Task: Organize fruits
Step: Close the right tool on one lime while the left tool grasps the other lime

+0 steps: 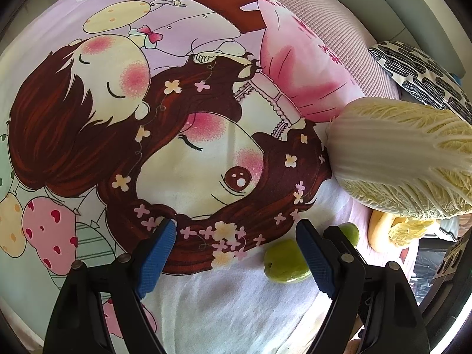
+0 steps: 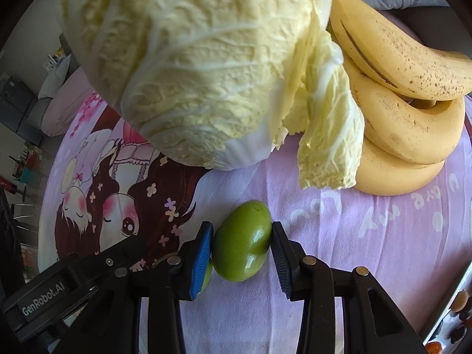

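Right gripper (image 2: 242, 253), black frame with blue ribbed pads, jaws narrowed onto a small smooth oval green fruit (image 2: 242, 240); both pads look to touch its sides, and no further closing shows. Fruit lies lengthwise between the pads, gripped across its short axis, probably so it won't roll out. A second green fruit (image 2: 206, 274) peeks from behind the left pad, touching or just beside the first; mostly hidden.

Left gripper (image 1: 236, 237) same build, jaws wide, nothing between them, hovering over the printed cloth; looks like it is waiting its turn. In its view two green fruits sit just beside its right finger, the nearer one (image 1: 284, 261) partly covered by it.

All of it rests on a pink-lilac bedsheet with a cartoon couple print (image 2: 368, 236). Beyond the gripped fruit, toward the far edge of the sheet, a big pale yellow-white napa cabbage (image 2: 206, 73) lies on its side, one loose leaf drooping onto the cloth. Touching that leaf, toward the far right corner, a bunch of ripe yellow speckled bananas (image 2: 407, 112), stacked curved. Produce is clustered at one side, the rest of the sheet free, likely room for sorting.

Judgement: the grasp on the green fruit is just being made; a lift and move into a group comes next.
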